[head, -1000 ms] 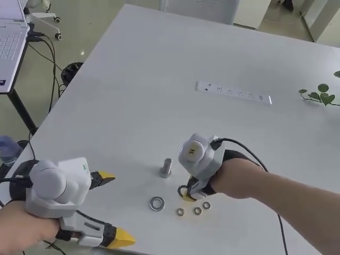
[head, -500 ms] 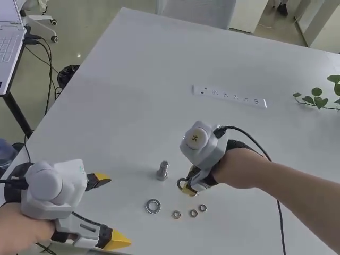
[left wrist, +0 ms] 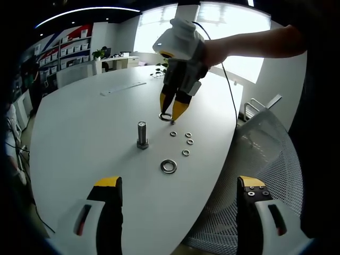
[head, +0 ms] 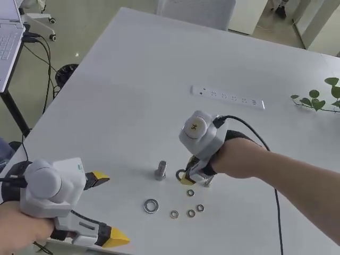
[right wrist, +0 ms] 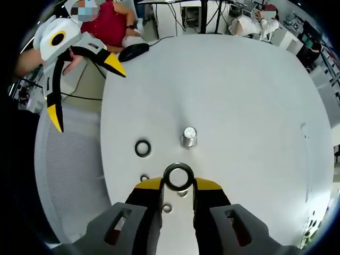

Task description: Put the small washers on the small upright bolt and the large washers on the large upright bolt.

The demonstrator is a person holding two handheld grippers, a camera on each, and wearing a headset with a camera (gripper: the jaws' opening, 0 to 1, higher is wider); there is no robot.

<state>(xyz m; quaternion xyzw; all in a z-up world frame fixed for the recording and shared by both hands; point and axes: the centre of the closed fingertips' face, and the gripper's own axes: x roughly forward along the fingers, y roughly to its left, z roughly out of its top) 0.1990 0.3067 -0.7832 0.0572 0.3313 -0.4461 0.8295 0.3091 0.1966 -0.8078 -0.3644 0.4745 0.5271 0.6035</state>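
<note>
White counter [head: 133, 79], rounded at its edge, in an office room; a power strip [head: 227, 97] and a plant sprig [head: 317, 98] lie toward its far side.

Bolts, count one: upright bolt [head: 161, 171], hex head down, standing apart from everything else on the counter.

Large washers, count two:
- The held large washer [right wrist: 167, 174] stands on edge, pinched by its lower rim between the closed right tongs [right wrist: 178, 183], near the bolt and not on it.
- The loose large washer [head: 151, 205] lies flat on the counter, on the person's side of the bolt.

Small washers [head: 190, 193], count four, all flat and loose: one is just beside the right tongs' tips, and three sit in a short arc beside the loose large washer.

Left tongs [left wrist: 179, 183]: jaws spread wide, gripping nothing, at the counter's near edge, well apart from the bolt.
</note>
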